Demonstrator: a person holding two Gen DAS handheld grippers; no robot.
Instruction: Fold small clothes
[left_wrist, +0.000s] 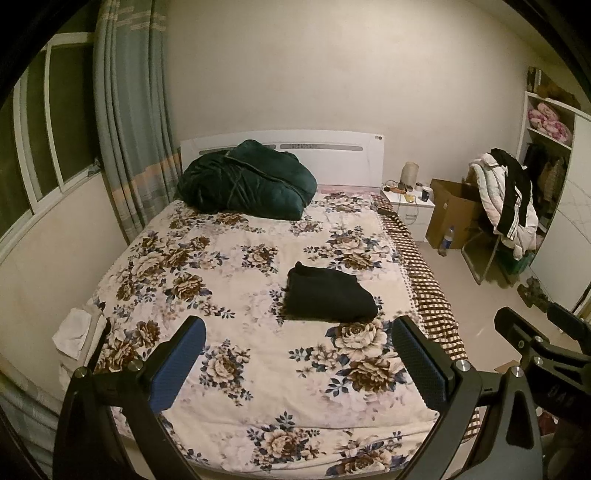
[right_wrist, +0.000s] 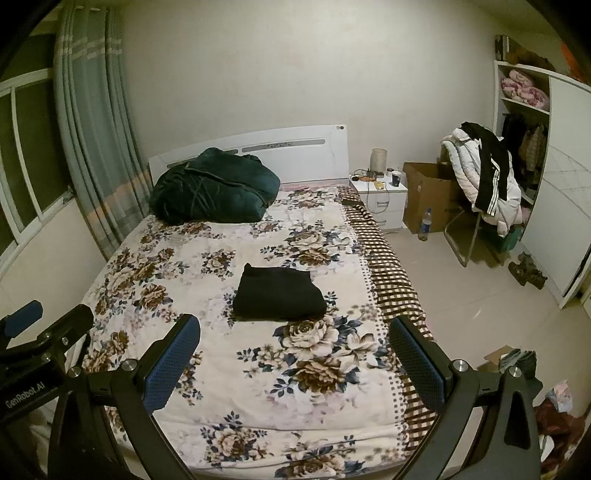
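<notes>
Now, garment: a folded black garment (left_wrist: 328, 295) (right_wrist: 279, 293) lies flat on the floral bed (left_wrist: 236, 258) (right_wrist: 207, 280), right of centre.
Left gripper (left_wrist: 299, 369): jaws spread wide, empty; the garment sits beyond them, apart.
Right gripper (right_wrist: 295, 365): jaws likewise wide and empty, garment farther off.
Far end: dark green quilt (left_wrist: 247, 181) bundled against the headboard.
Containers: a cardboard box (left_wrist: 452, 210) beside the nightstand, contents unclear; wardrobe shelf (right_wrist: 522, 90) holding what may be pink bedding.
</notes>
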